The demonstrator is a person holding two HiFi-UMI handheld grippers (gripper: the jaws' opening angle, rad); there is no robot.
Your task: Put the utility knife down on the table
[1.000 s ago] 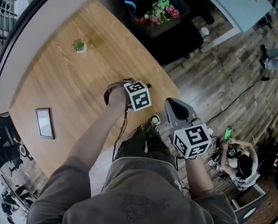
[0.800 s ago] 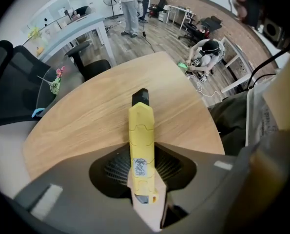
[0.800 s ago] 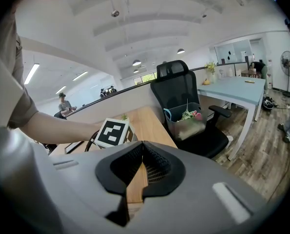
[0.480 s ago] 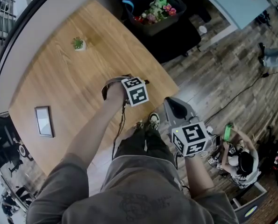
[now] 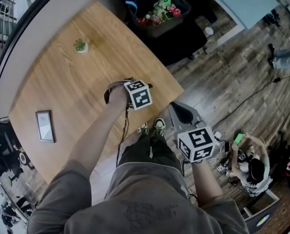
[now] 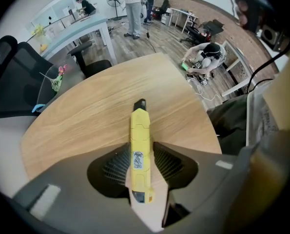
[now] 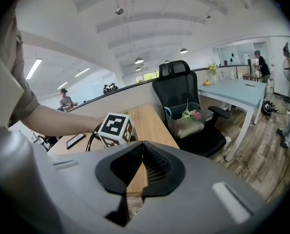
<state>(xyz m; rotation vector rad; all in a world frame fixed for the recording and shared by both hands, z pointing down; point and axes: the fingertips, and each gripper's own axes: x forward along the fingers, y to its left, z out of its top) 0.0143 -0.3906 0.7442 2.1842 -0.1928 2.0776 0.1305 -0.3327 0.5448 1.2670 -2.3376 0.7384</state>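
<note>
Your left claw (image 6: pixel 141 149) has just been opening. The utility knife (image 6: pixel 139 128) is lying on the worktop (image 6: pixel 86 116) between loosening pads. You're left with lifting clear. The right claw (image 7: pixel 142 152) is sitting closed and empty.

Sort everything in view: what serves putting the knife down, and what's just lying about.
Job in hand:
- knife, between the jaws of the left gripper, which have just been opening
- table

Lying about:
- plant
- tablet
- flower bin on the chair
- right gripper, shut and empty
</note>
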